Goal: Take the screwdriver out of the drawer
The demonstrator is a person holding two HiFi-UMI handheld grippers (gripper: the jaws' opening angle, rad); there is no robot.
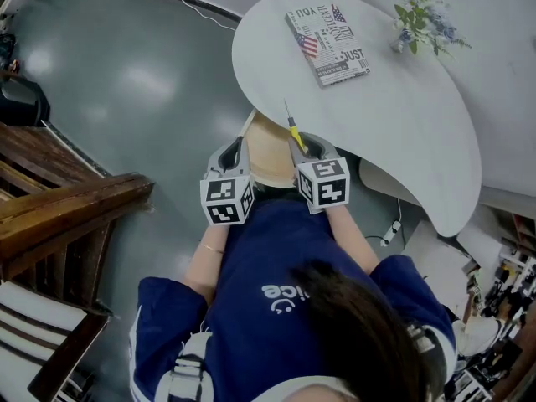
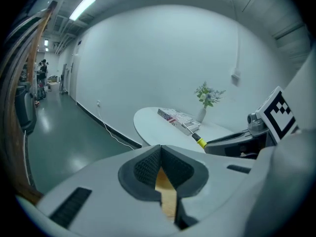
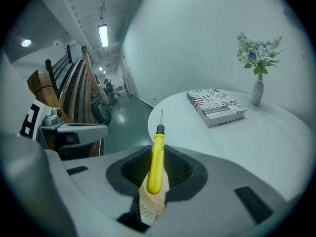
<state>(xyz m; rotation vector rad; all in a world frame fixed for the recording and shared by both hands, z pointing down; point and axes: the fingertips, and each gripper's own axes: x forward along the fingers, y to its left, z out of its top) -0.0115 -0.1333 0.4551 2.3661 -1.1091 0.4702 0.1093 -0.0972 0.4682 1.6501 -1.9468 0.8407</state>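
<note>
In the head view the person stands at the rounded edge of a white bench point(image 1: 394, 99) that carries a book point(image 1: 328, 44) and a small vase of flowers point(image 1: 423, 23). Both tongs are held out in front of the body. The right tongs point(image 1: 308, 145) pinch the screwdriver point(image 1: 293, 130) by its yellow handle, with the thin shaft pointing away over the bench edge. The left tongs point(image 1: 234, 151) hang just beside them. Between and below the two shows a pale wooden unit point(image 1: 270, 157), probably the drawer's housing, though the drawer itself cannot be made out.

In the left gripper view the left tongs are pressed together at the tips and carry nothing. A strip of pale wood shows through the gap lower down, but it lies behind the pads. The tip end of the screwdriver and the right tongs show to the right, with the bench beyond.

In the right gripper view the yellow handle sits upright between the ribbed pads, which are clamped on its lower half. The black collar and metal shaft stand clear above them, aimed at the bench.

By the look of it, the tool is already clear of the drawer and the removal step is as good as finished. The likely next move is to carry it over the bare bench near the book, lower it flat, and only then loosen the grip, so that the round handle does not roll off the curved edge.
</note>
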